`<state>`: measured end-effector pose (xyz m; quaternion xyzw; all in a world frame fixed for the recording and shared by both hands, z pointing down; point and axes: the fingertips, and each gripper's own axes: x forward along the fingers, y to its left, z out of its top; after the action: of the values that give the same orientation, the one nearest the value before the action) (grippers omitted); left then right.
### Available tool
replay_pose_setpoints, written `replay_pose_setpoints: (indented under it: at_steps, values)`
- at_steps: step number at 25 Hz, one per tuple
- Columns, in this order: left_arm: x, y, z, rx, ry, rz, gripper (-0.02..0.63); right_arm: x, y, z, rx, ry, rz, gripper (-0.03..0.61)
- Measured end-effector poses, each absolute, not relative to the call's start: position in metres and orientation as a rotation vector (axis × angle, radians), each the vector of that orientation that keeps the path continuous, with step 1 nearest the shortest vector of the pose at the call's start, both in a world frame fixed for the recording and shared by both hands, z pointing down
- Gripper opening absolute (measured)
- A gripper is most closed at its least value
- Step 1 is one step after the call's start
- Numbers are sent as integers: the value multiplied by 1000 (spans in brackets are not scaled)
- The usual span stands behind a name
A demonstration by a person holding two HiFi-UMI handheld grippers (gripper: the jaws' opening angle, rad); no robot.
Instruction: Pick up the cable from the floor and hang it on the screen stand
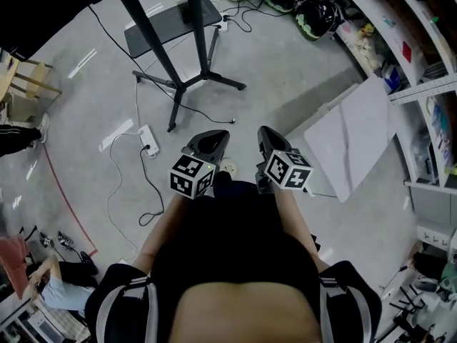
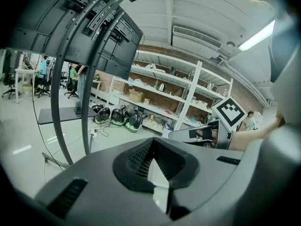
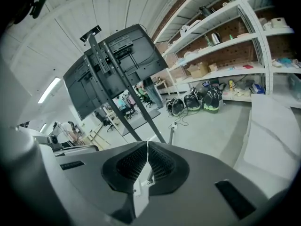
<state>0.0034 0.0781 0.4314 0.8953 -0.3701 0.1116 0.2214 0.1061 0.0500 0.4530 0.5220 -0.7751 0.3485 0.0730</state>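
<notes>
An even, fairly bright overhead light is spread over the pale floor (image 1: 285, 77), where white streaks of glare (image 1: 82, 63) are reflected and only soft, faint shadows are thrown. A lit ceiling tube (image 2: 256, 36) is blown out to plain white in the left gripper view. The screen (image 3: 113, 65) is rendered as a dark mass against the bright ceiling (image 3: 117, 13). All 3 views are strongly bent by wide-angle distortion, and their corners are vignetted to black. The left tool (image 2: 153, 144) and the right tool (image 3: 147, 144) are shown slightly soft, close to the lens.
</notes>
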Motion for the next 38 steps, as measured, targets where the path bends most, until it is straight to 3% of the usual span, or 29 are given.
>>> replay_pose_setpoints:
  at_steps: [29, 38]
  values:
    - [20, -51, 444, 2496, -930, 350, 6, 113, -55, 477, 1564, -2315, 1075, 25]
    - [15, -90, 445, 2562, -811, 391, 6, 114, -77, 463, 1773, -2220, 1062, 25]
